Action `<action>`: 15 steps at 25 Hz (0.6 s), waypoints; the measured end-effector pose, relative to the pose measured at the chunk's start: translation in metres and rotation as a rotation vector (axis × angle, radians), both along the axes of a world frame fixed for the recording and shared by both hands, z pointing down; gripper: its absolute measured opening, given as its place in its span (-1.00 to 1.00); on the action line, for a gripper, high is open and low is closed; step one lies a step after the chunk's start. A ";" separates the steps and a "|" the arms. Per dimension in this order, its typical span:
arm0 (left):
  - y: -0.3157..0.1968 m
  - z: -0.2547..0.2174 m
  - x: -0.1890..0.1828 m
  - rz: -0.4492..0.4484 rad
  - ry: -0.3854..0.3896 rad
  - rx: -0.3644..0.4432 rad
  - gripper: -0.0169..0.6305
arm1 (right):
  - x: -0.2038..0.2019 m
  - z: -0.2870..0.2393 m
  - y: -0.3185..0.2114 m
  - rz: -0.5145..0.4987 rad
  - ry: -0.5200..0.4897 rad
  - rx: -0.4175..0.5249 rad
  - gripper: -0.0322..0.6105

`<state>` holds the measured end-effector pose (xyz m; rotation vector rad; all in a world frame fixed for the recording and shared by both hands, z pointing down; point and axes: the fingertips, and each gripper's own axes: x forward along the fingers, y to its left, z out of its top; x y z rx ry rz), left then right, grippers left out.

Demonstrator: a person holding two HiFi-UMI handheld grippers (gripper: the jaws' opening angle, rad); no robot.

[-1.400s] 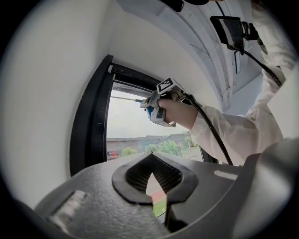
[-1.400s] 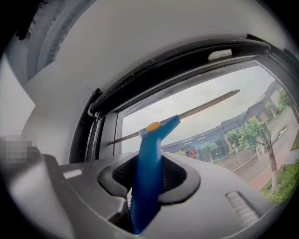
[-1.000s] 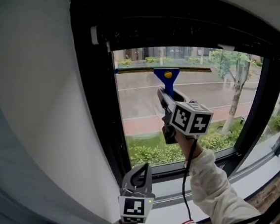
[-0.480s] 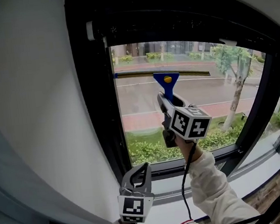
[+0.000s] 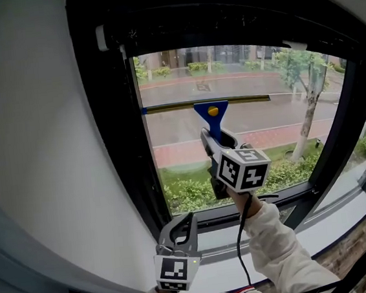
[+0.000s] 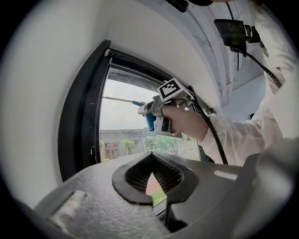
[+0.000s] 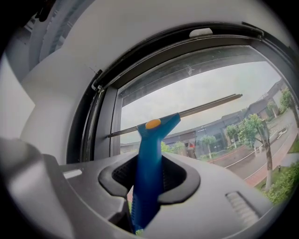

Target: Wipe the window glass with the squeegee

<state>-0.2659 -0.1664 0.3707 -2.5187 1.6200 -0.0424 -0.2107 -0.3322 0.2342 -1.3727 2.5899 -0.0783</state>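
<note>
A squeegee (image 5: 212,115) with a blue handle and a long thin blade lies against the window glass (image 5: 272,127), its blade level and spanning most of the pane at about mid-height. My right gripper (image 5: 209,140) is shut on the blue handle from below; in the right gripper view the squeegee (image 7: 150,154) rises out of the right gripper (image 7: 149,176). My left gripper (image 5: 182,224) hangs low by the sill, shut and holding nothing. In the left gripper view the left gripper (image 6: 150,172) points up at the right gripper (image 6: 147,110) and the squeegee (image 6: 148,121).
A thick black window frame (image 5: 112,117) surrounds the glass, with a white wall (image 5: 35,158) to its left. A pale sill (image 5: 271,247) runs below. A black cable (image 5: 242,253) trails from the right gripper along a white sleeve (image 5: 282,256). Street, trees and hedges show outside.
The right gripper has drawn the squeegee down the glass, so its blade sits lower below the top of the frame. The left gripper has stayed where it was.
</note>
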 end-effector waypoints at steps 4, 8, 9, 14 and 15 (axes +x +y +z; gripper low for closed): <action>-0.002 0.003 0.001 0.003 -0.003 -0.009 -0.95 | 0.000 0.011 0.000 0.002 0.012 -0.007 -0.51; -0.003 0.006 0.001 0.006 -0.004 -0.015 -0.95 | 0.000 0.025 0.001 0.007 0.022 -0.018 -0.51; -0.003 0.006 0.001 0.006 -0.005 -0.017 -0.95 | 0.000 0.028 0.001 0.008 0.025 -0.020 -0.51; -0.005 0.009 0.001 0.008 -0.008 -0.025 -0.95 | 0.000 0.046 0.001 0.013 0.040 -0.032 -0.51; -0.006 0.010 0.001 0.009 -0.009 -0.027 -0.95 | 0.000 0.049 0.001 0.013 0.042 -0.035 -0.51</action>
